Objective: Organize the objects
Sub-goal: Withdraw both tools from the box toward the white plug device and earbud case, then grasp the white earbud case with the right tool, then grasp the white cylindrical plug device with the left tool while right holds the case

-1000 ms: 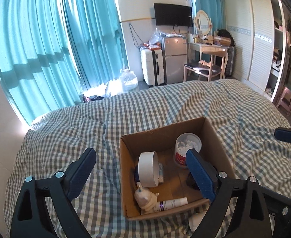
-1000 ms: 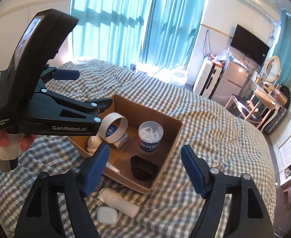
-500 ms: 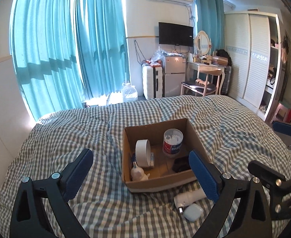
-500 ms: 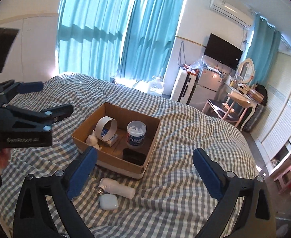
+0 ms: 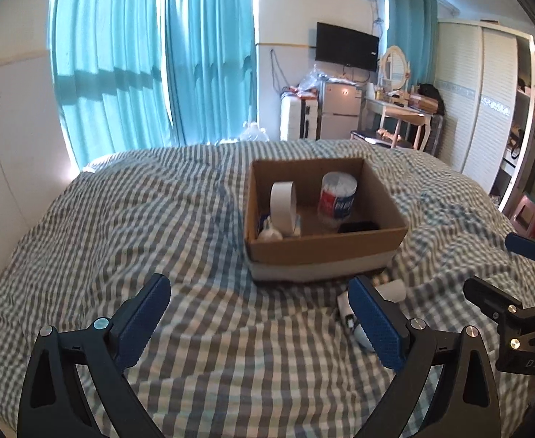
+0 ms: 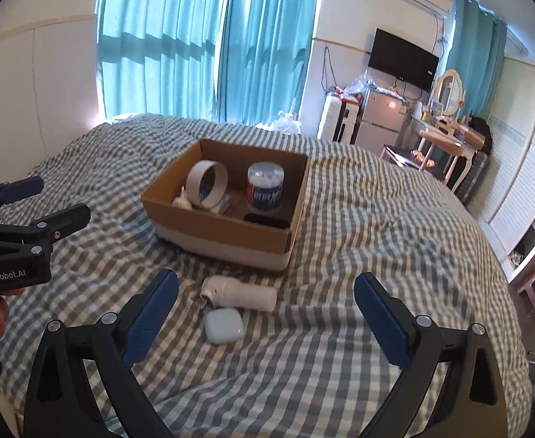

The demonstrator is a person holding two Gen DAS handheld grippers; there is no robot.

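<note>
1. Left gripper (image 5: 260, 315) – jaws spread wide, nothing between the blue pads, held above the checked bedspread (image 5: 121, 226), near of the box. In the right wrist view it shows at the far left edge (image 6: 43, 200), also apart and empty.
2. Cardboard box (image 6: 216, 224) sits on the bed, mid-scene, open top, w/ a pale band along its near base.
3. Inside the box, left part: tape roll (image 6: 207, 184) standing on edge; a small white bottle-like item (image 6: 180, 200) just left & near of it, touching or nearly so – can't tell which.
4. Inside, right part: clear tub of cotton swabs (image 6: 265, 189) upright, red-blue label. A black flat item (image 6: 267, 221) lies near of it against the near wall.
5. Outside the box, just near of its front wall: a white cylindrical device (image 6: 240, 294) lying on its side on the bedspread. Just near of that, a pale blue-white rounded case (image 6: 223, 325), close to it – apart or touching, unclear.
6. Right gripper (image 6: 265, 323) – jaws wide apart, holding nothing; the case & the white device lie between its pads in the view, left of centre. In the left wrist view it appears at the right edge (image 5: 501, 268).
7. Bkgd, far: teal curtains (image 6: 209, 43) left, TV (image 6: 403, 59) & dressing table (image 6: 446, 138) right.
</note>
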